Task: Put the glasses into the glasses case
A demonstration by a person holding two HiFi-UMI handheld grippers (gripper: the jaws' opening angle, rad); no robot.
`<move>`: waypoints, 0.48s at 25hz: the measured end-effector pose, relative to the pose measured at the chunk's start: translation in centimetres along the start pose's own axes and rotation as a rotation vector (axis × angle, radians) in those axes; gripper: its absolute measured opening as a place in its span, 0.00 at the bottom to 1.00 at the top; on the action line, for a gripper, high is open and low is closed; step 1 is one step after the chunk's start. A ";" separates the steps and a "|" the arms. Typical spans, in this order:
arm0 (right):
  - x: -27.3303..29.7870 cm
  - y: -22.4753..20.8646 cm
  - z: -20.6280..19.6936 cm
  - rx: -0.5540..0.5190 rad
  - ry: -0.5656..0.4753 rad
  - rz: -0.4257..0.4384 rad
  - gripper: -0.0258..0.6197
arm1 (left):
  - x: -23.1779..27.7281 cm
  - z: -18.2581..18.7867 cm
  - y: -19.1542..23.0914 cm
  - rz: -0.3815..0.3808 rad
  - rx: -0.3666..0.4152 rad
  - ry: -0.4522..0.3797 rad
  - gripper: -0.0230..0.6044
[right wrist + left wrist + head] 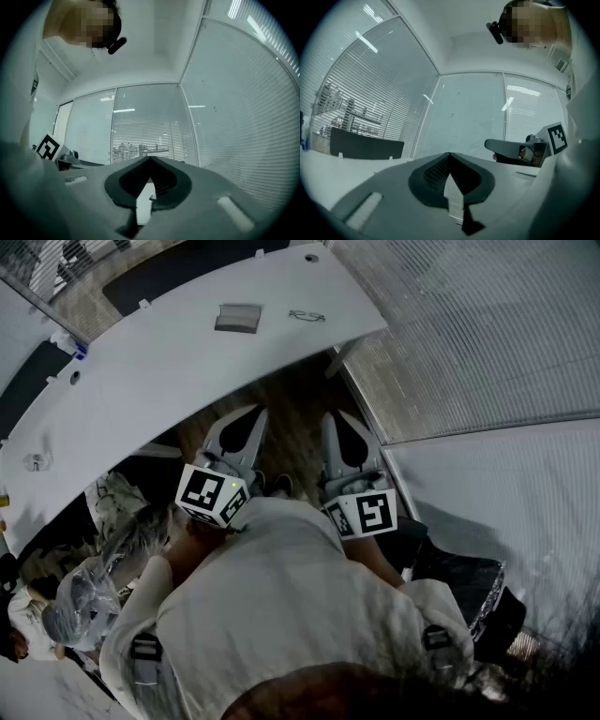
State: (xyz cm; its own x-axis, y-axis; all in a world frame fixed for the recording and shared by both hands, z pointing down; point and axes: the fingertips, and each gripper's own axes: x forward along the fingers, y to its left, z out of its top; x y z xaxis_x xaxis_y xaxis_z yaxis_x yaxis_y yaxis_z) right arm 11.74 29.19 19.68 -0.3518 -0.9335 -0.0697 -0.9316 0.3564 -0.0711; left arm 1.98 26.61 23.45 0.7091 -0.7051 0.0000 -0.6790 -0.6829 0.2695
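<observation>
Head view: the glasses point(307, 315) are seen lying on the far part of the white table point(169, 381), with the grey glasses case point(238, 318) near them on their left but apart from them. The long axis of the glasses runs across the picture, roughly along the table's far edge. Whether the case lies open cannot be told at this size.

The left gripper point(255, 412) and the right gripper point(331, 418) are held side by side close to the body, at the table's near edge, well apart from both things, and are pointed level. In the left gripper view the left gripper point(450, 154) is seen with its jaws pressed together and nothing between them. The same is seen of the right gripper point(150, 158) in the right gripper view. Only window blinds are seen ahead in both.

The glasses lie ahead and a little to the left of the right gripper, which is judged the nearer one, while the case lies almost straight ahead of the left. A reach forward over the table, with the jaws spread first, is judged to be called for
</observation>
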 end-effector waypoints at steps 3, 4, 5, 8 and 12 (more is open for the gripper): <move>-0.2 -0.3 0.1 -0.003 0.003 -0.001 0.04 | 0.1 0.1 -0.4 0.001 0.003 0.000 0.04; -0.2 -0.4 0.1 -0.004 0.005 -0.002 0.04 | 0.2 0.1 -0.4 0.002 0.004 0.001 0.04; -0.2 -0.5 0.1 -0.004 0.009 -0.002 0.04 | 0.3 0.1 -0.4 0.003 0.005 0.001 0.04; 0.0 -0.8 -0.1 0.022 0.016 0.007 0.04 | 0.6 0.0 -0.5 0.002 0.003 0.005 0.04; 0.0 -1.0 -0.1 0.031 0.012 0.012 0.04 | 0.9 -0.2 -0.6 0.004 -0.004 0.007 0.04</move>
State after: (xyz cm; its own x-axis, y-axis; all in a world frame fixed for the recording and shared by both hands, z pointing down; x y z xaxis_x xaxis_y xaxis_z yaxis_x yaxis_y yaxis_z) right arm 12.62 28.79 19.81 -0.3643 -0.9294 -0.0593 -0.9240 0.3687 -0.1014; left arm 3.04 26.41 23.43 0.7074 -0.7068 0.0076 -0.6813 -0.6790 0.2735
